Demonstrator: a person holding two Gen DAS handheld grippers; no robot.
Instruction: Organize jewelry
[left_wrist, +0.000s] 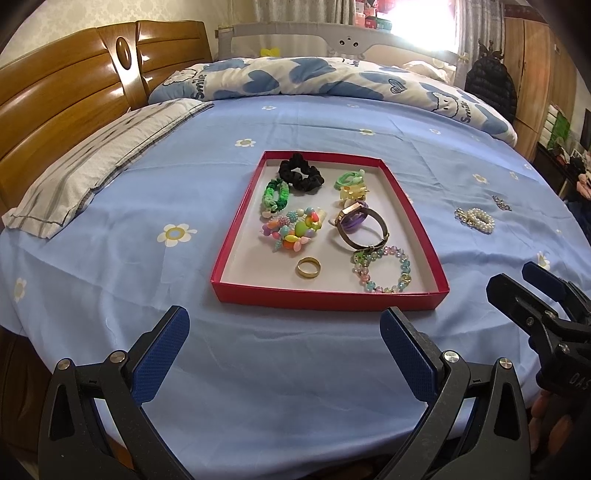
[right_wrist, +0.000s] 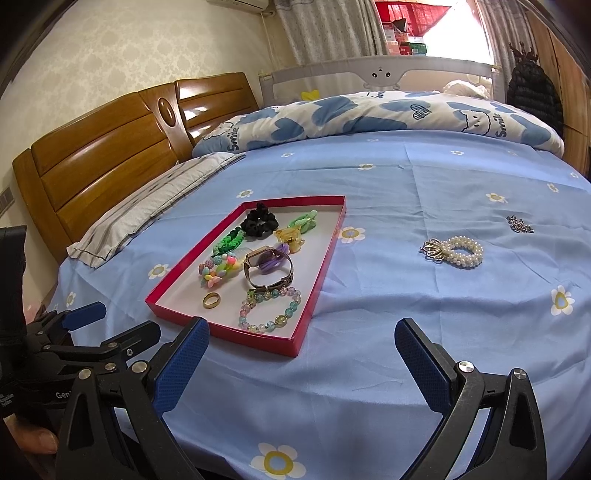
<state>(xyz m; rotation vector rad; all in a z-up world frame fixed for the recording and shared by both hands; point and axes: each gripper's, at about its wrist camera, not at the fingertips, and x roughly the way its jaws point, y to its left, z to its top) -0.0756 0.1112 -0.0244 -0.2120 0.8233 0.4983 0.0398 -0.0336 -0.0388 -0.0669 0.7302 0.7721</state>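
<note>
A: What sits in the shallow red cardboard tray (left_wrist: 236, 221) on the blue flowered bedsheet (left_wrist: 110, 266)?

B: Most of the jewelry. A black fabric scrunchie (left_wrist: 301, 176) lies by the tray's far edge, a green braided band (left_wrist: 275, 194) along its left edge, and a cluster of pastel plastic beads (left_wrist: 293, 229) in the middle. A gold ring (left_wrist: 308, 267) and a glassy pastel bead bracelet (left_wrist: 384, 269) lie by the near edge, and a brown-strapped wristwatch (left_wrist: 364, 229) stands on its strap between them and the yellow clip (left_wrist: 352, 194). The tray's raised rim likely keeps small pieces from rolling off the soft sheet.

A: Anything left outside it?

B: Two things. A white pearl bracelet with a metal charm (right_wrist: 456, 252) lies on the sheet well to the right of the tray, and a small silvery sparkling piece (right_wrist: 520, 224) lies beyond it, toward the far right edge of the bed.

A: And the grippers?

B: The left gripper (left_wrist: 284, 350) hovers before the tray's near edge, its blue-padded fingers (left_wrist: 162, 354) spread wide and holding nothing. The right gripper (right_wrist: 299, 365) is just as wide and empty, off the tray's near right corner. It faces the open sheet, so the pearl bracelet looks like its likely next pick.
</note>
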